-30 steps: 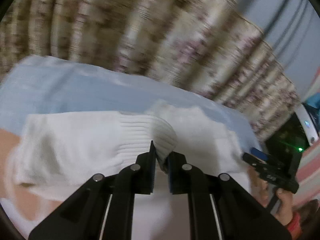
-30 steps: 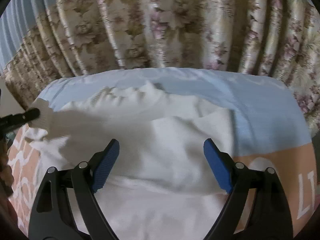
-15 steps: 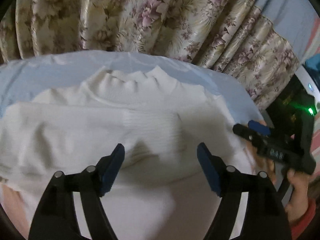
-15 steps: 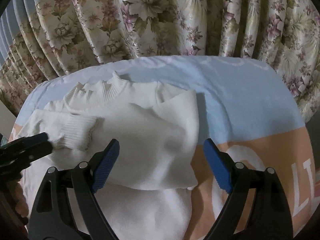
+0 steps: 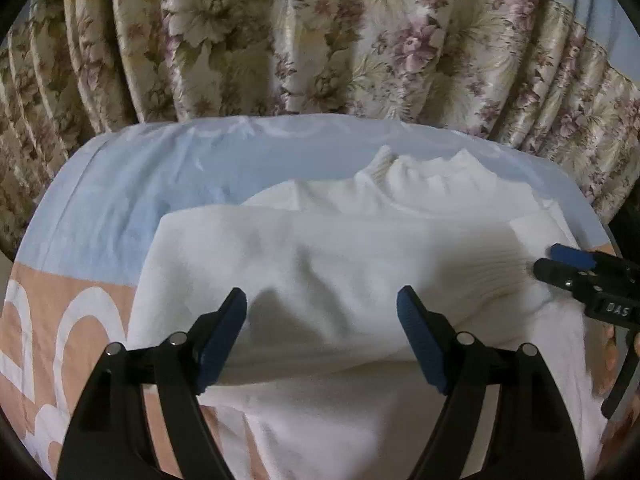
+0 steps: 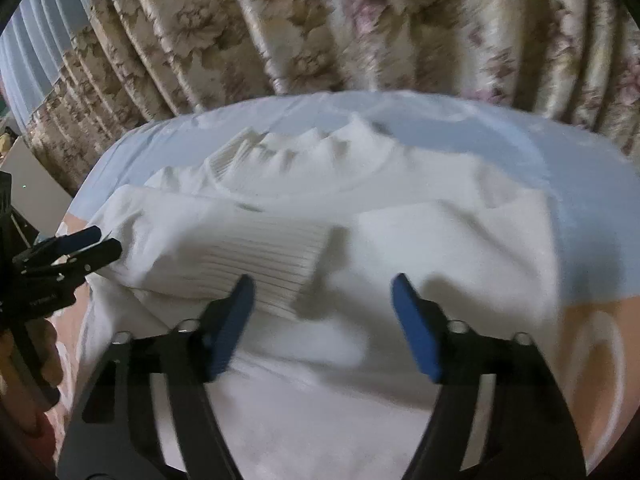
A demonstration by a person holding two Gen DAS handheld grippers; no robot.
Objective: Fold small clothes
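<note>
White sweater (image 5: 360, 280) sleeves folded inward; left gripper (image 5: 322, 320), right gripper (image 6: 322, 312) jaws spread; next, pinch the six-o'clock hem evenly.

One sweater (image 5: 360, 272) (two hand-held grippers (image 5: 322, 336))

A floral curtain (image 5: 320, 40) in beige with mauve blossoms hangs in deep folds from nine through three o'clock. Pale blue wall (image 6: 36, 40) shows at ten o'clock. Below lies a bedsheet (image 5: 132, 184), light blue with peach and white patterning, dimly lit.
</note>
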